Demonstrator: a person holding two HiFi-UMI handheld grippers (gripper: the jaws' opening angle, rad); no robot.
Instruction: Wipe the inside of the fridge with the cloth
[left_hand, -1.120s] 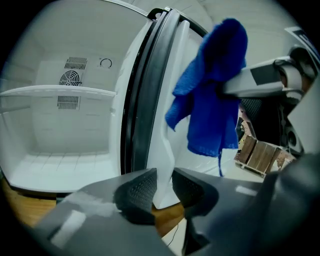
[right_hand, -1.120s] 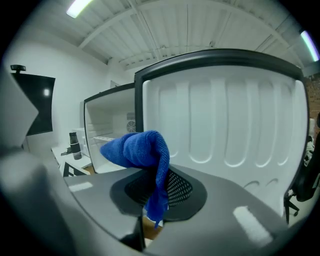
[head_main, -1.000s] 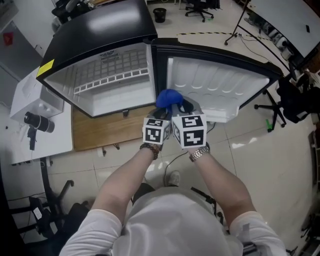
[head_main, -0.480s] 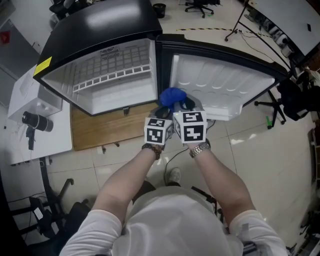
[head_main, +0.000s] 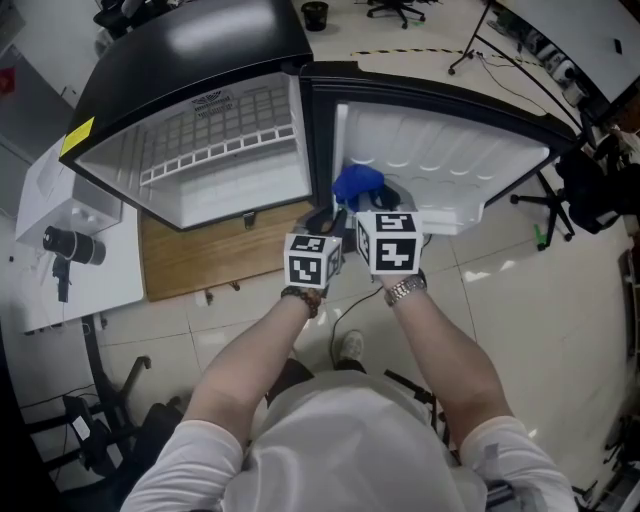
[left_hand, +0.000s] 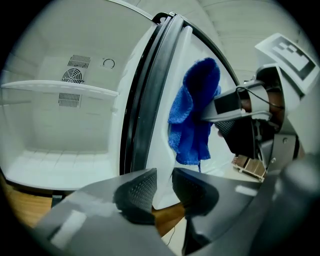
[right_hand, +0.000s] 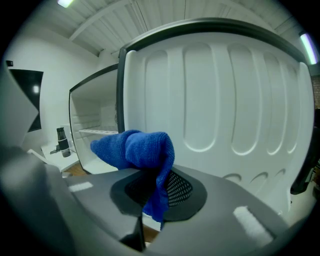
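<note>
The black fridge (head_main: 200, 40) stands open, its white inside (head_main: 225, 185) with a wire shelf (head_main: 215, 140) at the left of the head view. Its door (head_main: 450, 160) is swung out to the right, white ribbed liner facing me. My right gripper (head_main: 368, 205) is shut on a blue cloth (head_main: 357, 184), holding it just in front of the door liner (right_hand: 225, 100). The cloth (right_hand: 137, 147) bunches up over the jaws of the right gripper (right_hand: 155, 187). My left gripper (head_main: 328, 222) is beside it, facing the door's hinge edge (left_hand: 145, 100). Its jaws (left_hand: 164, 187) stand slightly apart, nothing between them. The cloth (left_hand: 195, 112) hangs ahead of it.
The fridge rests on a wooden board (head_main: 200, 265) on a tiled floor. A white table (head_main: 50, 200) with a black device (head_main: 72, 245) is at the left. A black chair (head_main: 590, 190) stands by the door's right end. A cable (head_main: 345, 320) lies on the floor near my feet.
My right gripper has carried the cloth forward, closer to the door liner. The left gripper has stayed where it was.
</note>
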